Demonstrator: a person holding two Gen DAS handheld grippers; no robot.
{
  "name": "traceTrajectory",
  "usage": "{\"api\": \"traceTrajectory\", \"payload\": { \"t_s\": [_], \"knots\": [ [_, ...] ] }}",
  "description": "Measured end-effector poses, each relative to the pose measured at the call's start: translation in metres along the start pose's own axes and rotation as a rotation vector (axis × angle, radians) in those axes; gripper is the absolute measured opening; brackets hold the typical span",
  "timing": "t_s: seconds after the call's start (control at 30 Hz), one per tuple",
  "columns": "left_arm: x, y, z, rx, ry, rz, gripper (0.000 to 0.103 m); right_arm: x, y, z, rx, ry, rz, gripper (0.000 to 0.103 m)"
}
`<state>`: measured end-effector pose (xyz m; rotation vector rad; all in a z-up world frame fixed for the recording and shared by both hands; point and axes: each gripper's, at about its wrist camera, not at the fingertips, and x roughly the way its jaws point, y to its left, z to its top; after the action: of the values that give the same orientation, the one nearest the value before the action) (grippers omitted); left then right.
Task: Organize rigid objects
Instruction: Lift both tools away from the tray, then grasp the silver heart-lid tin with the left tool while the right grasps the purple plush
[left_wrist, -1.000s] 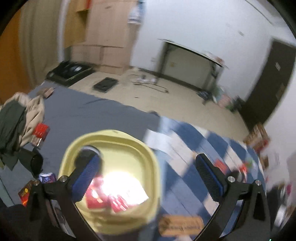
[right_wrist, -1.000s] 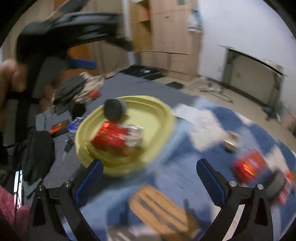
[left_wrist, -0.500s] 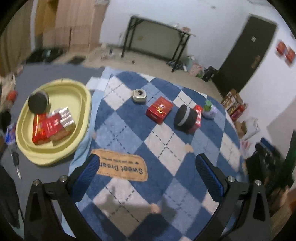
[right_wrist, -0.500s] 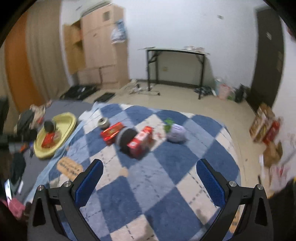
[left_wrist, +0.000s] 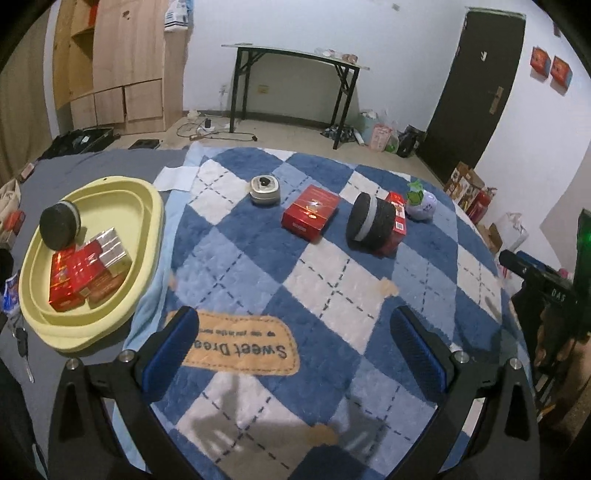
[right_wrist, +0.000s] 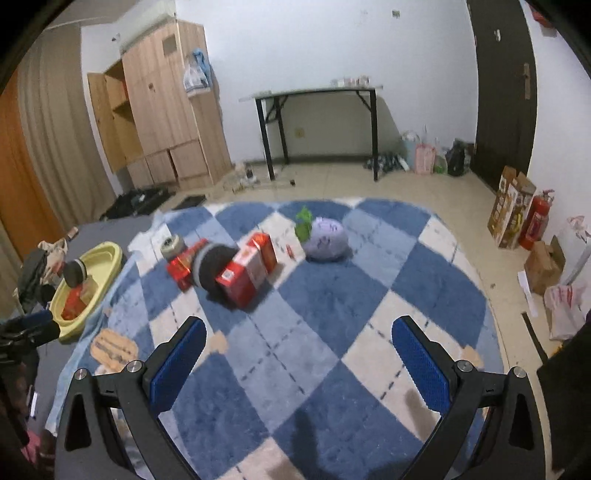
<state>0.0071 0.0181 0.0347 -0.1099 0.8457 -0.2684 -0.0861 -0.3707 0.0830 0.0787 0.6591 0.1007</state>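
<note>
Fingers on both the left gripper (left_wrist: 295, 354) and right gripper (right_wrist: 299, 363) gape wide, empty. Yellow tray (left_wrist: 151, 221) at the rug's (left_wrist: 332, 295) left edge is part-filled; red box (left_wrist: 311, 217) mid-rug looks next, probably.

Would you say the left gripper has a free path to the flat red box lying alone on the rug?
Probably yes: the left gripper is open and empty, and only bare rug lies between it and the red box.

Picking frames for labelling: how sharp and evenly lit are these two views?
Left wrist view: sharp, fisheye-bent, gripper shadows on the checked rug, mild sheen on the red boxes in the yellow tray. Right wrist view: softer, the red boxes and black cylinder slightly blurred.
</note>
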Motion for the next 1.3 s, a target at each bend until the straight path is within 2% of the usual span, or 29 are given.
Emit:
{"api": "traceTrajectory", "payload": {
  "t_s": [0.17, 0.4, 0.5, 0.6, 0.77, 0.87, 1.0, 1.07, 1.13, 1.17, 1.23, 1.3],
  "knots": [
    [0.024, 0.005, 0.016, 0.007, 0.047, 0.035, 0.103, 0.021, -0.004, 0.017, 0.058, 0.038, -0.019, 0.103],
    [0.062, 0.028, 0.084, -0.051, 0.025, 0.026, 0.103, 0.091, -0.011, 0.061, 0.179, 0.034, -0.073, 0.103],
    [0.087, 0.032, 0.108, -0.033, 0.016, 0.044, 0.103, 0.132, -0.013, 0.073, 0.21, 0.041, -0.082, 0.103],
    [0.116, 0.037, 0.124, -0.02, 0.041, 0.048, 0.103, 0.168, -0.02, 0.081, 0.234, 0.049, -0.096, 0.103],
    [0.164, 0.047, 0.133, -0.031, 0.062, 0.071, 0.102, 0.214, -0.033, 0.085, 0.272, 0.068, -0.102, 0.103],
    [0.189, 0.051, 0.133, -0.05, 0.084, 0.089, 0.101, 0.234, -0.031, 0.086, 0.232, 0.073, -0.108, 0.103],
    [0.209, 0.049, 0.134, -0.057, 0.081, 0.071, 0.1, 0.254, -0.029, 0.085, 0.206, 0.072, -0.106, 0.103],
    [0.217, 0.048, 0.133, -0.053, 0.09, 0.079, 0.092, 0.261, -0.029, 0.084, 0.197, 0.071, -0.104, 0.103],
    [0.224, 0.05, 0.131, -0.077, 0.107, 0.068, 0.073, 0.263, -0.029, 0.085, 0.194, 0.061, -0.106, 0.098],
    [0.227, 0.052, 0.13, -0.102, 0.118, 0.037, 0.069, 0.265, -0.031, 0.085, 0.193, 0.057, -0.106, 0.095],
    [0.23, 0.051, 0.128, -0.106, 0.12, 0.034, 0.056, 0.268, -0.033, 0.083, 0.185, 0.049, -0.107, 0.084],
    [0.23, 0.046, 0.128, -0.07, 0.11, 0.044, 0.05, 0.269, -0.037, 0.081, 0.18, 0.045, -0.112, 0.072]
  ]
}}
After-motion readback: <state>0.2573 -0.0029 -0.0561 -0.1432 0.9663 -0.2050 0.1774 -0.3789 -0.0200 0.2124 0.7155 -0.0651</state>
